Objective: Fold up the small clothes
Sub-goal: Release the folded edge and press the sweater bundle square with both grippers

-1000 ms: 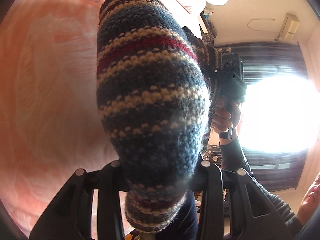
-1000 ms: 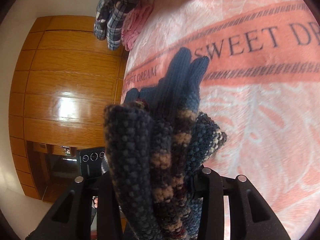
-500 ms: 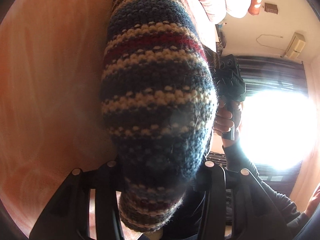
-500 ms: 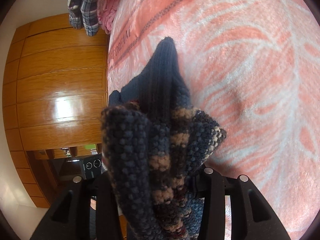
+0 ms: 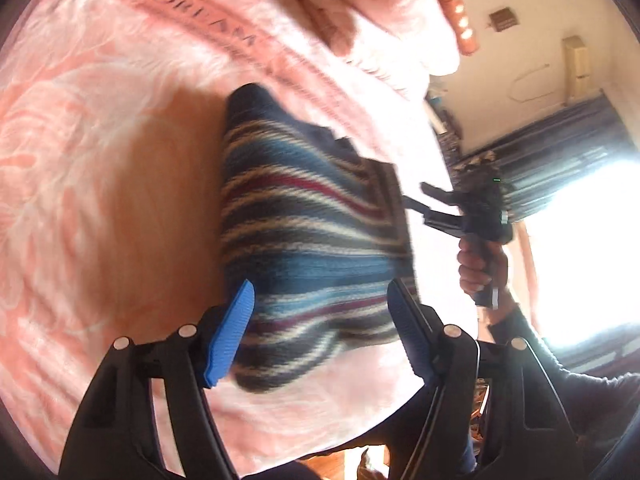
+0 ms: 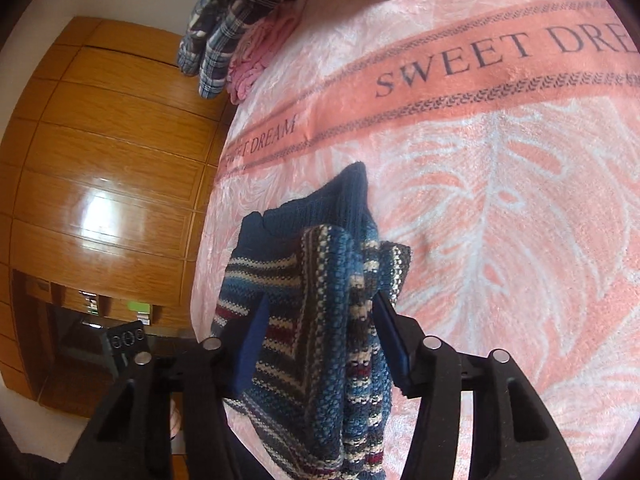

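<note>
A striped knit garment (image 6: 320, 320) lies on the pink bedspread (image 6: 500, 220) near its wardrobe-side edge. My left gripper (image 5: 320, 332) and right gripper (image 6: 320, 344) both gape wide around it, gripping nothing; half a second ago both clamped it. Best withdraw straight back, then smooth the fold.

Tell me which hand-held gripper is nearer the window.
Right. The right hand-held gripper is out toward the window; the left hand-held gripper is farther back, over the bed.
</note>
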Motion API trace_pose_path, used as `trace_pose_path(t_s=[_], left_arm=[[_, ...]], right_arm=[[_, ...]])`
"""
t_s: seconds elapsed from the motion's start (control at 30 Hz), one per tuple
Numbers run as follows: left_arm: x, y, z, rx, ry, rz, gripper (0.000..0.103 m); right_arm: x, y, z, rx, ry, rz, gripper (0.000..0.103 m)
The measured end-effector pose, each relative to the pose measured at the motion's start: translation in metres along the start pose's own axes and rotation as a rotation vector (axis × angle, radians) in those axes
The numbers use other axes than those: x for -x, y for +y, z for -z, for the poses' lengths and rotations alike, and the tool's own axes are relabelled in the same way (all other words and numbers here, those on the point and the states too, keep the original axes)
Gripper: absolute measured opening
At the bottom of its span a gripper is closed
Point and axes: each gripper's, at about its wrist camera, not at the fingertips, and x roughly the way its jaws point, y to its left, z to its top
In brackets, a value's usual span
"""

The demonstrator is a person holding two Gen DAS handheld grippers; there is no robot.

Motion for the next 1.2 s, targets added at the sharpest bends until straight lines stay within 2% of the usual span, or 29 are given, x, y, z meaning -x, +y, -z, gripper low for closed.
trace_pose_path(t_s=[0.07,0.1,0.23,0.27,0.3,0.33,0.4,0.47,0.57,0.63,0.67,0.7,0.73,0.77,0.8,0.83,0.87,0.93,1.03,1.1,1.13,1.17,1.2], left_arm=[[-0.012,-0.018,0.008,-0.020,0.026,0.111,0.068],[-0.024,-0.022,0.011,-0.021,0.059,0.122,0.068],[-0.063,-0.001,0.021,0.049,0.174,0.101,0.064],[-0.069,0.001,0.023,0.057,0.187,0.097,0.064],[-0.060,0.019,0.042,0.063,0.197,0.104,0.063],[-0.059,0.019,0.043,0.072,0.207,0.111,0.062],[-0.052,0.012,0.042,0.067,0.224,0.135,0.062],[-0.029,0.002,0.033,0.054,0.190,0.200,0.062],[-0.013,-0.009,0.002,0.034,0.085,0.232,0.069],[-0.013,-0.008,-0.018,0.008,0.063,0.187,0.069],[-0.021,-0.004,-0.027,-0.003,0.080,0.151,0.069],[-0.029,0.003,-0.033,-0.008,0.105,0.106,0.068],[-0.036,0.013,-0.036,-0.009,0.139,0.061,0.064],[-0.049,0.022,-0.036,0.001,0.169,0.045,0.062],[-0.046,0.031,-0.040,0.011,0.186,0.035,0.054],[-0.051,0.033,-0.040,0.005,0.192,0.013,0.052],[-0.053,0.032,-0.039,-0.004,0.189,-0.002,0.052],[-0.044,0.025,-0.041,-0.005,0.178,-0.018,0.052],[-0.012,-0.001,-0.029,-0.074,0.138,0.028,0.053],[-0.013,-0.005,-0.013,-0.101,0.165,-0.012,0.054],[-0.021,0.000,-0.006,-0.099,0.196,-0.069,0.050],[-0.030,0.008,0.000,-0.091,0.214,-0.101,0.047],[-0.037,0.014,0.004,-0.074,0.214,-0.102,0.046]], right_arm=[[-0.017,0.002,0.002,0.006,0.023,0.037,0.017],[-0.023,0.003,0.002,0.013,0.018,0.079,0.010],[-0.014,0.003,0.003,0.014,-0.072,0.080,0.008],[-0.018,-0.003,0.002,-0.001,-0.072,0.110,0.008],[-0.028,-0.012,0.003,-0.013,-0.046,0.154,0.008],[-0.038,-0.021,0.005,-0.025,-0.018,0.181,0.008],[-0.043,-0.022,0.004,-0.020,-0.025,0.181,0.010],[-0.031,-0.015,0.004,-0.011,-0.060,0.171,0.017],[-0.005,0.017,0.017,0.088,-0.112,0.179,0.019],[-0.008,0.037,0.032,0.167,-0.050,0.167,0.019],[-0.016,0.043,0.040,0.203,-0.011,0.185,0.019],[-0.026,0.042,0.047,0.229,0.030,0.215,0.016],[-0.037,0.038,0.053,0.253,0.066,0.273,0.007],[-0.046,0.031,0.057,0.283,0.077,0.345,0.003],[-0.049,0.024,0.058,0.293,0.070,0.347,0.002],[-0.047,0.016,0.055,0.258,0.067,0.320,0.002],[-0.043,0.013,0.052,0.220,0.066,0.298,0.002],[-0.031,0.026,0.053,0.240,0.049,0.308,0.006],[-0.010,0.051,0.073,0.306,0.029,0.298,0.006],[-0.015,0.052,0.091,0.341,0.066,0.346,0.006],[-0.022,0.046,0.096,0.351,0.082,0.410,0.003],[-0.030,0.039,0.100,0.348,0.091,0.436,0.003],[-0.032,0.032,0.101,0.332,0.088,0.431,0.002]])
